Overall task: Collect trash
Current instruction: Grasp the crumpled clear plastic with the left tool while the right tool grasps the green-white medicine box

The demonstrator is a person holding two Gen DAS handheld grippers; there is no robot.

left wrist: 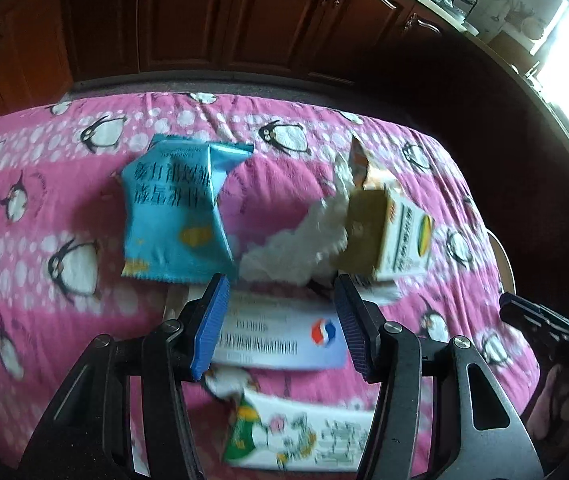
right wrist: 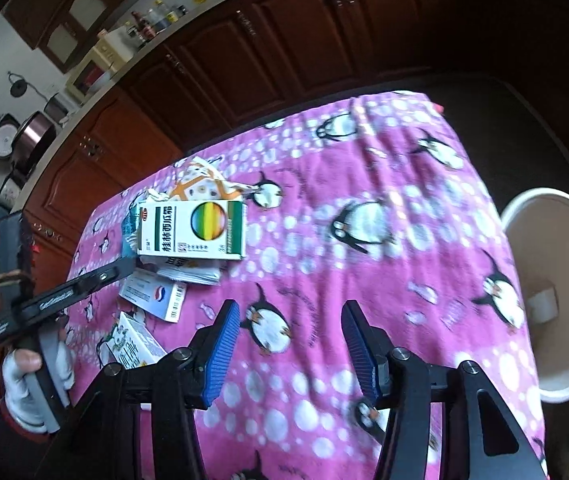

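Hovering L gripper (left wrist: 280, 320) open over white-blue box (left wrist: 280, 336) | R gripper (right wrist: 290, 348) open, empty | square pads on box edges, then drop in bin (right wrist: 516, 216)

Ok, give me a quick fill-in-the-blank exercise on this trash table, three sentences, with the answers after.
1. The tablecloth is pink with a pattern of ____.
2. The snack packet beside the crumpled tissue is ____ in colour.
3. The bucket stands past the table's edge in the right wrist view, and its rim is ____.

Missing words: penguins; blue; white
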